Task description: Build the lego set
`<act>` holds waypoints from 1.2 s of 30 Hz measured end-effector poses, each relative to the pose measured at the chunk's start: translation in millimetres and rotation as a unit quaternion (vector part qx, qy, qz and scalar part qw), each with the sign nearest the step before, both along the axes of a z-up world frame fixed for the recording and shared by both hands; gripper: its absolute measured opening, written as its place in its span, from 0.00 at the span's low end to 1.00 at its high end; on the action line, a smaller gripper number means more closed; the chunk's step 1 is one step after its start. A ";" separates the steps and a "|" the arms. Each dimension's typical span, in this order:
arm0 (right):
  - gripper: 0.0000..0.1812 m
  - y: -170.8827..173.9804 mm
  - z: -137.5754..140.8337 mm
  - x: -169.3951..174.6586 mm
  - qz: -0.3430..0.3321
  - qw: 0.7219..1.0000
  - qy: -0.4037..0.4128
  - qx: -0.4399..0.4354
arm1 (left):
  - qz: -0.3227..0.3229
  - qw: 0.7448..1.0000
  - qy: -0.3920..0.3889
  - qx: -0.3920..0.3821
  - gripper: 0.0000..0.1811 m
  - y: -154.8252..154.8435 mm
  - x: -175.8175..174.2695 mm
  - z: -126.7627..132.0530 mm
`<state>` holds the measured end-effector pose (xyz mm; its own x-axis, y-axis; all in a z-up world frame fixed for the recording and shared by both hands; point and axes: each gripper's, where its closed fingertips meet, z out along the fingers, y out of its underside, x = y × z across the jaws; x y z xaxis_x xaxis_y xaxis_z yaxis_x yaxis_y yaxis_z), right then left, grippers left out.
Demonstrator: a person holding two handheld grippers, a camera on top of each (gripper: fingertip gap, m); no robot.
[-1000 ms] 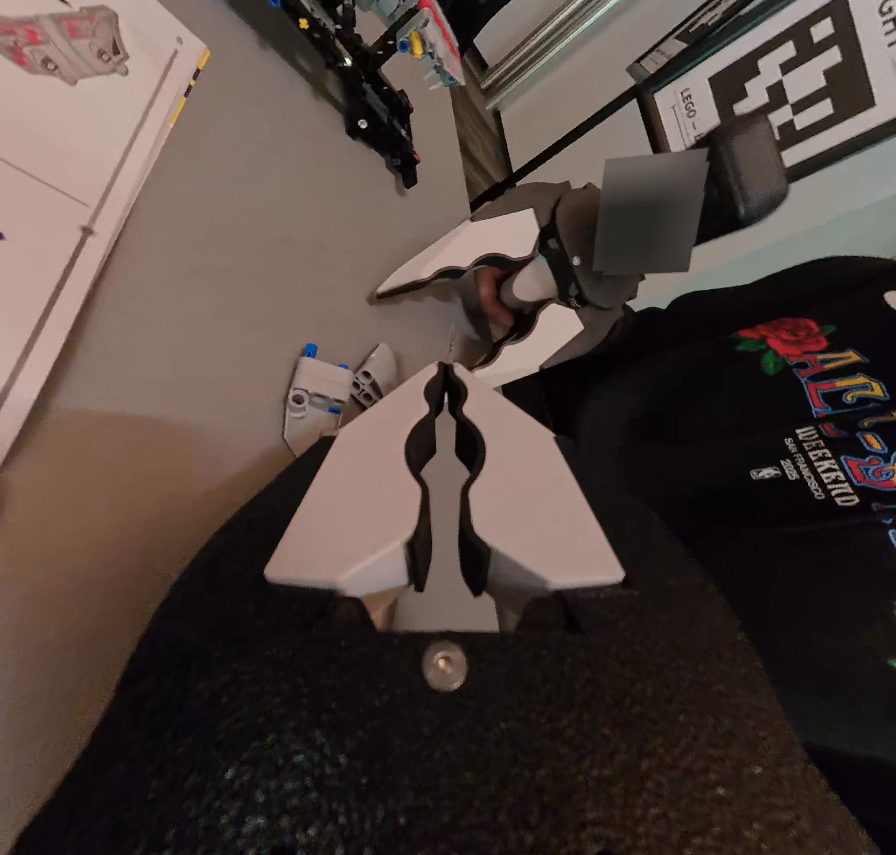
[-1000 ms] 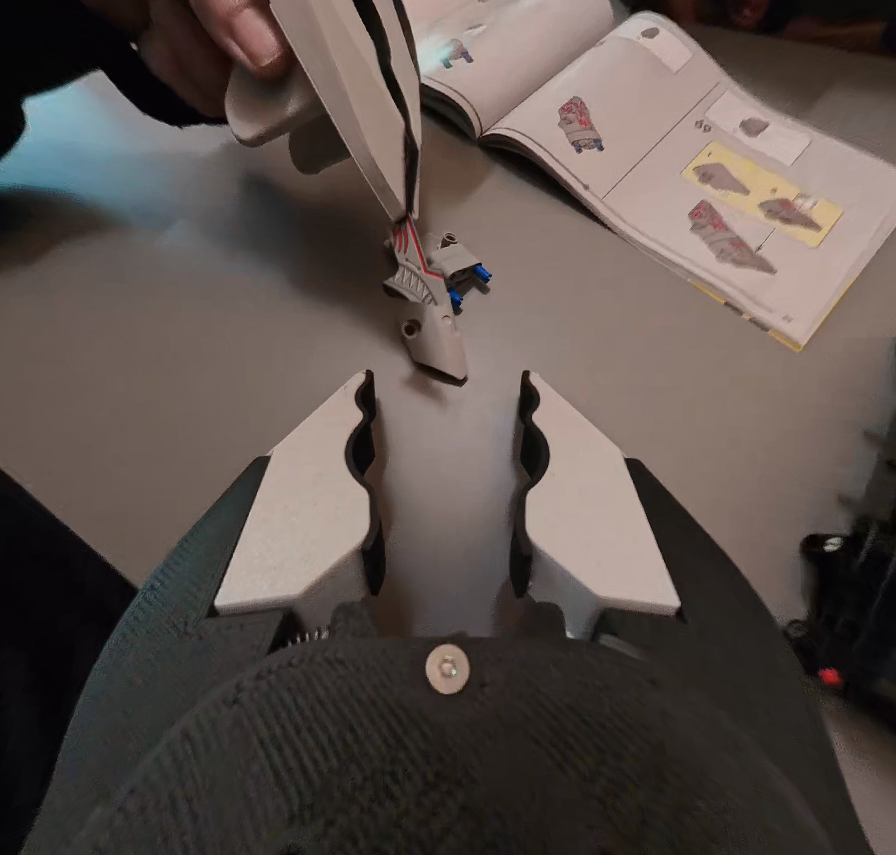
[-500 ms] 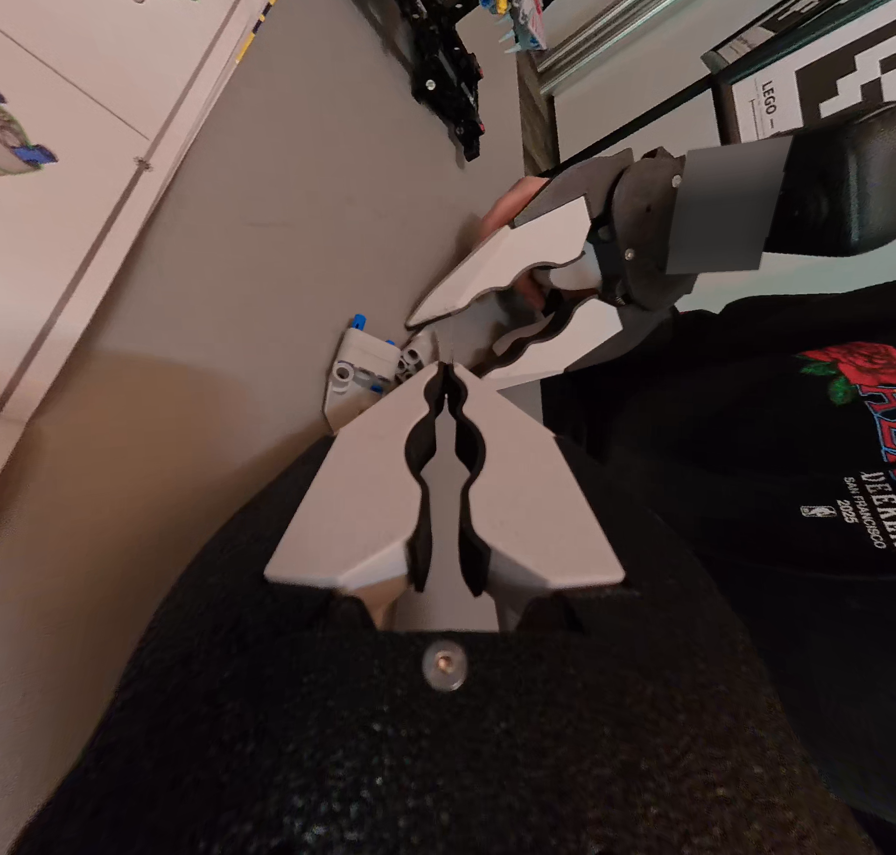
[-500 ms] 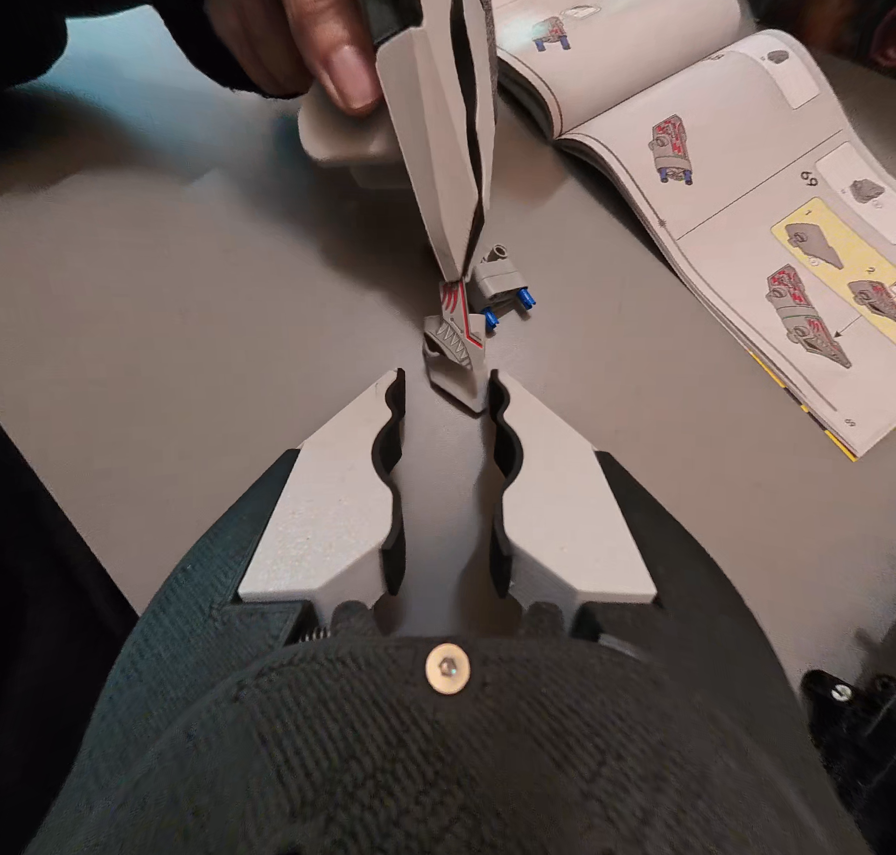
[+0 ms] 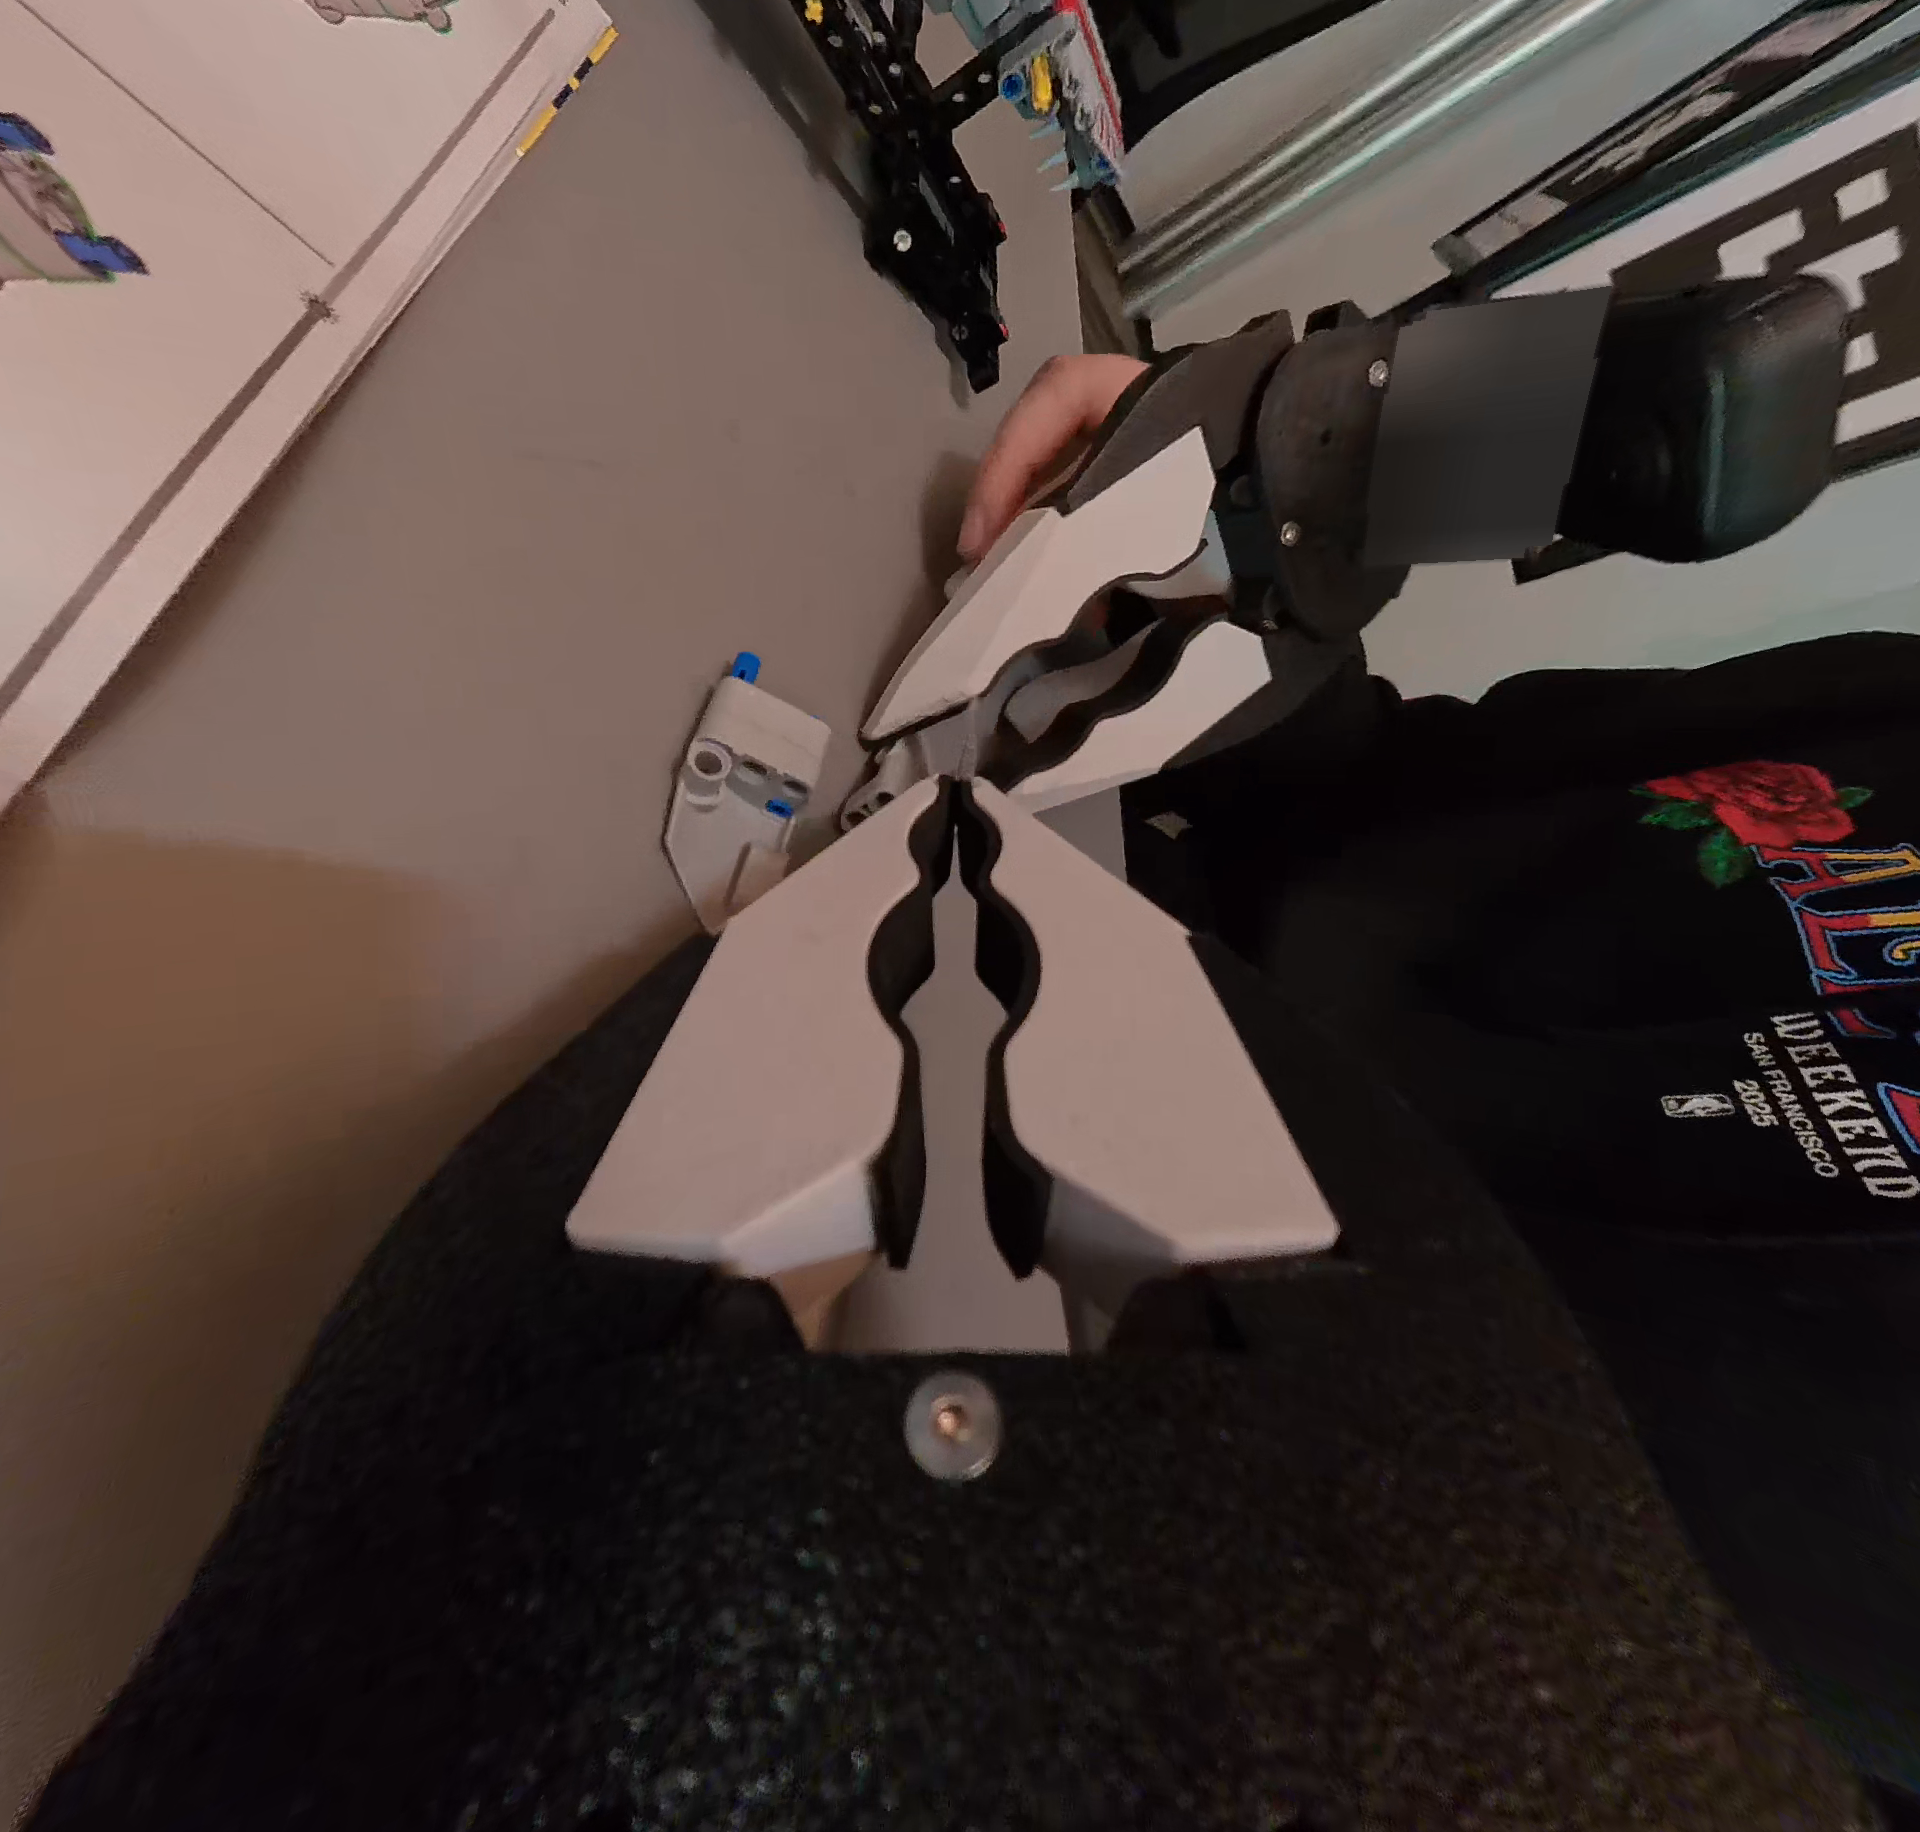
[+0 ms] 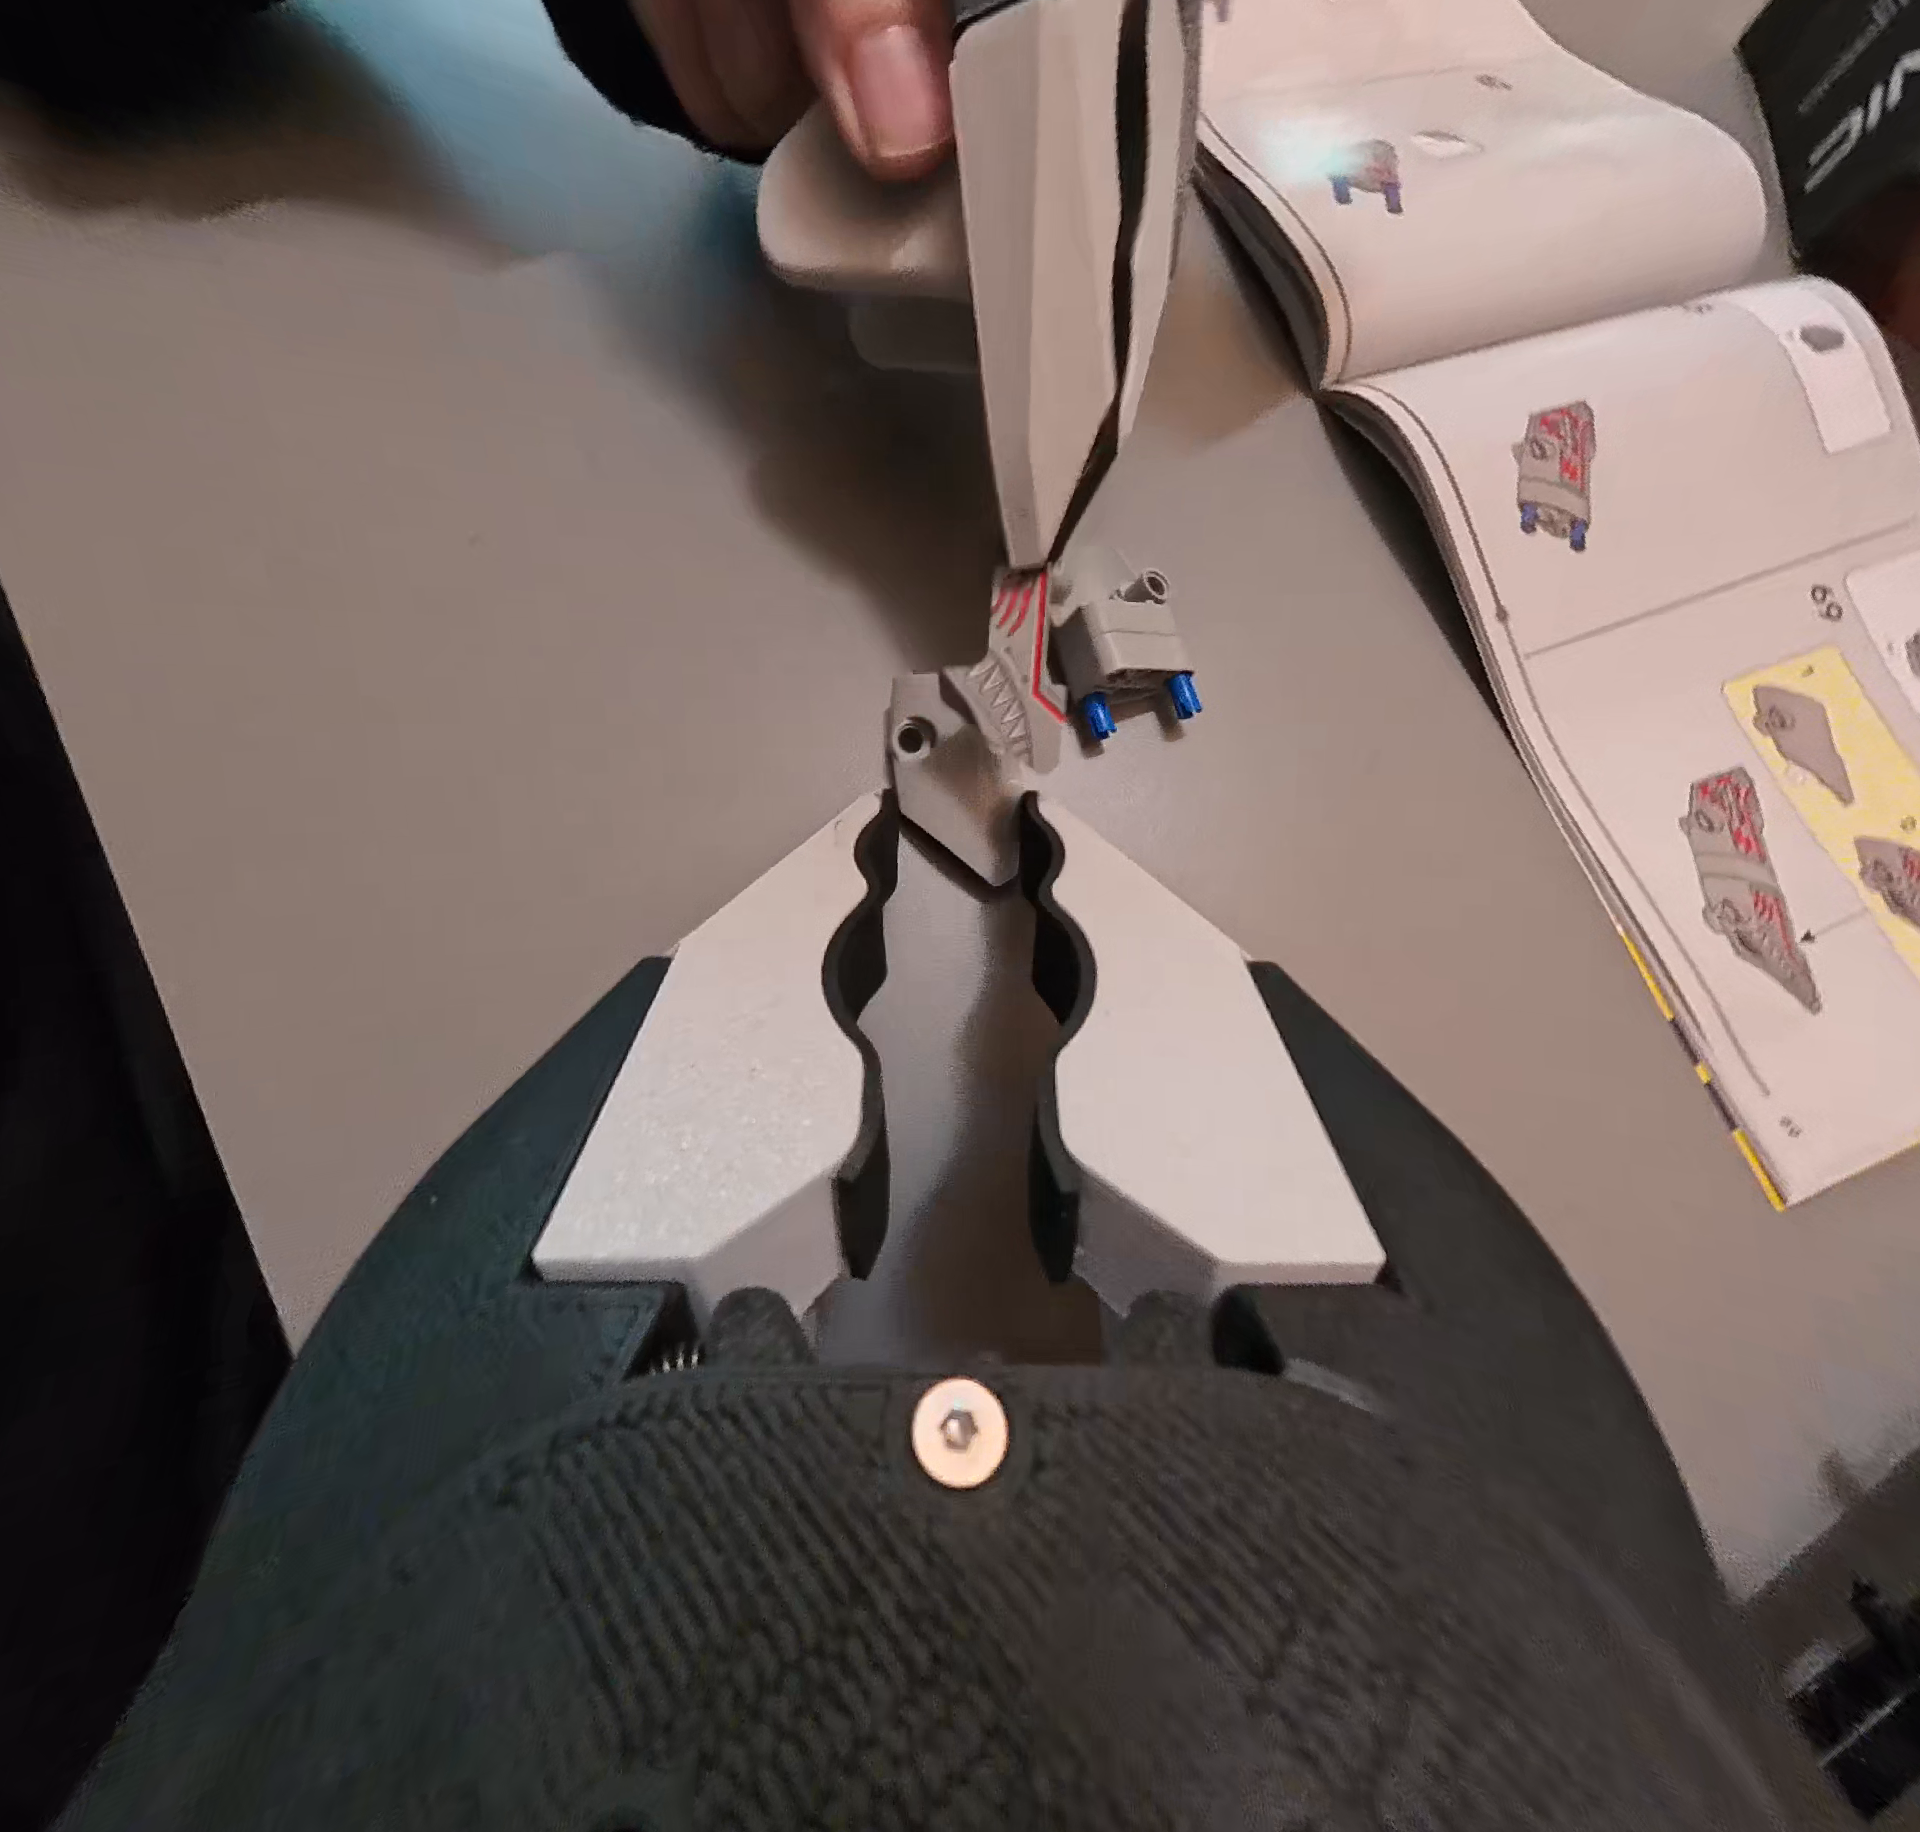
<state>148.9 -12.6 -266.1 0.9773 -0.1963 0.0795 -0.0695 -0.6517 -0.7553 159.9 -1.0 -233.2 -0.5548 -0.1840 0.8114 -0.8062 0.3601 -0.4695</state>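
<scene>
Left tool (image 6: 1044,561) and right tool (image 6: 956,826) pinch the grey Lego panel (image 6: 977,743).

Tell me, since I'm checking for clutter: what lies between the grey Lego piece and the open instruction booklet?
Only bare grey table. In the right wrist view, nothing lies between the grey Lego piece, with its blue pins, and the instruction booklet.

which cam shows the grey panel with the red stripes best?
Right wrist view. The striped grey panel faces the camera, its top edge pinched by the left gripper, its plain tip between the right gripper's fingers. The left wrist view shows only a sliver of it.
</scene>
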 end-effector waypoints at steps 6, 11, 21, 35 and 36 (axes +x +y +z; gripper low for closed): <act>0.22 -4.6 1.5 6.8 -0.012 1.000 -0.020 0.001 | 0.028 0.999 0.003 -0.017 0.00 0.5 -3.7 2.2; 0.15 -2.9 -0.3 0.1 0.011 1.000 0.005 0.001 | 0.022 1.000 0.000 -0.004 0.00 -7.4 -9.6 -2.7; 0.12 -2.3 -1.3 -2.7 0.020 0.999 0.028 0.003 | 0.043 0.999 -0.004 0.010 0.00 -8.9 -12.6 -10.4; 0.15 -2.8 -1.1 -0.1 0.011 1.000 0.026 0.003 | 0.023 0.999 0.032 0.000 0.00 -7.5 -6.7 -13.5; 0.14 -2.8 -1.1 -0.2 0.012 1.000 0.024 0.003 | 0.020 0.999 0.038 -0.001 0.00 -7.4 -6.2 -14.9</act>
<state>148.7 -15.4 -267.2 0.9844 -0.1734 0.0304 -0.0910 -0.6492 -0.7552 153.7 -8.4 -248.1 -0.4837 -0.2037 0.8512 -0.8533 0.3258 -0.4070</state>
